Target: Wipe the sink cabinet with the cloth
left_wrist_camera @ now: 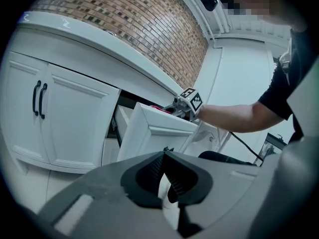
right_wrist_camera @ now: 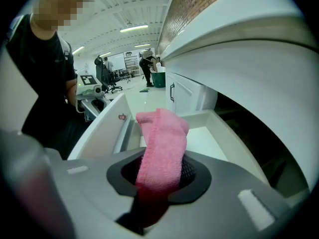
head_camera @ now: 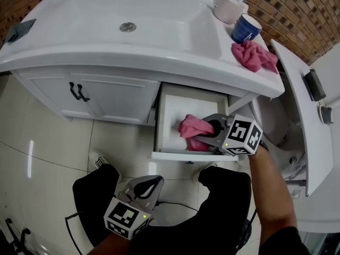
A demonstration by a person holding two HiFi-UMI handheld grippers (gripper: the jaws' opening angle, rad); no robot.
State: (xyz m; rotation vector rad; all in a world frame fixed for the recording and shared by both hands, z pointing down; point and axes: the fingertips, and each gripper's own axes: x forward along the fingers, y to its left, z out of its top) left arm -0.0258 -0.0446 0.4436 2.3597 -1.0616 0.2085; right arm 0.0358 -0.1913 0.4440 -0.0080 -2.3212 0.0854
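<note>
The white sink cabinet has its right-hand drawer pulled out. My right gripper reaches into the drawer from the right and is shut on a pink cloth, which bunches against the drawer's floor. In the right gripper view the cloth stands up out of the closed jaws, above the drawer. My left gripper hangs low over the person's lap, below the drawer front. It is shut and holds nothing.
A second pink cloth lies on the countertop's right end, beside a blue cup and a white soap dispenser. Two black door handles are on the left cabinet doors. A white fixture stands close at the right.
</note>
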